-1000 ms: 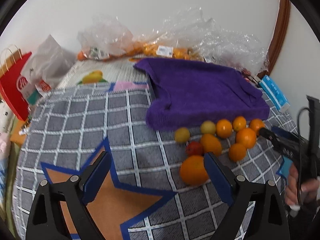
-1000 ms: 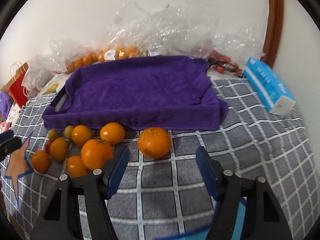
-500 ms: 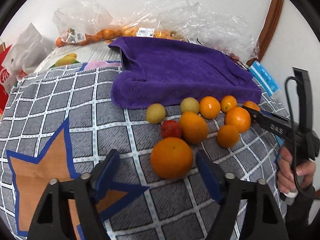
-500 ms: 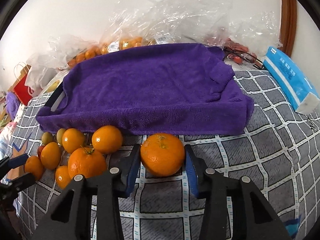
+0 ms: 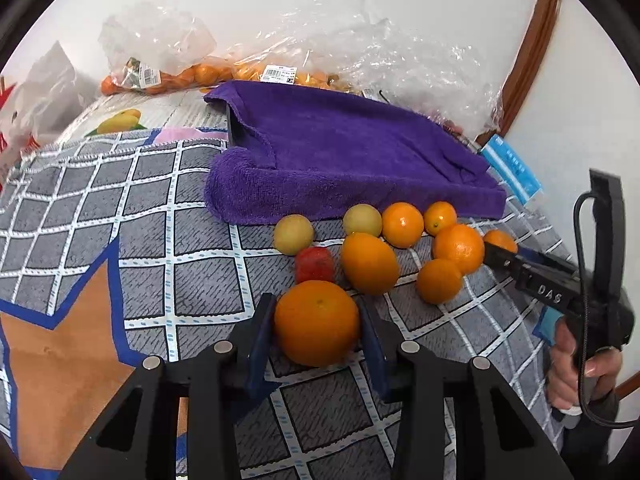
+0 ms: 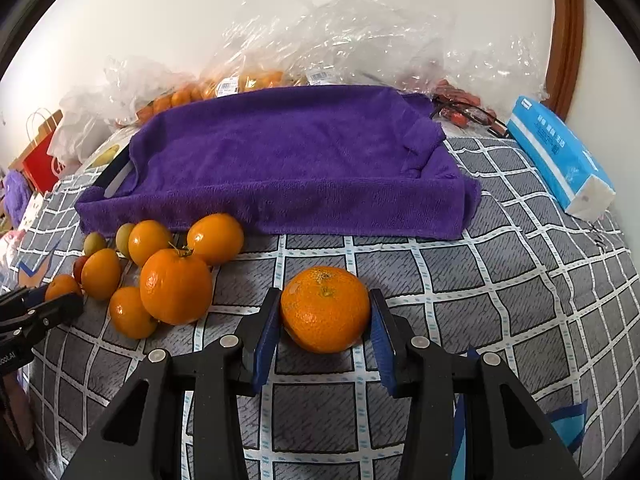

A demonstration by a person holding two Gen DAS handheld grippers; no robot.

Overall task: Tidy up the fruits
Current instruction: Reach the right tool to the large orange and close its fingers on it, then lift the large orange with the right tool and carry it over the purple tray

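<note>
Lower centre of its view, the left gripper is closing, blue pads touching a large orange. The right gripper clamps a mandarin at lower centre, below the purple towel; loose fruit lies left on the checked cloth.

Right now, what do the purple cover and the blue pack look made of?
Purple cover: terry or microfibre towel cloth, judging by its matte, fuzzy pile and soft folds. Blue pack: probably thin glossy plastic film around tissues, judging by its sheen and white end.
</note>
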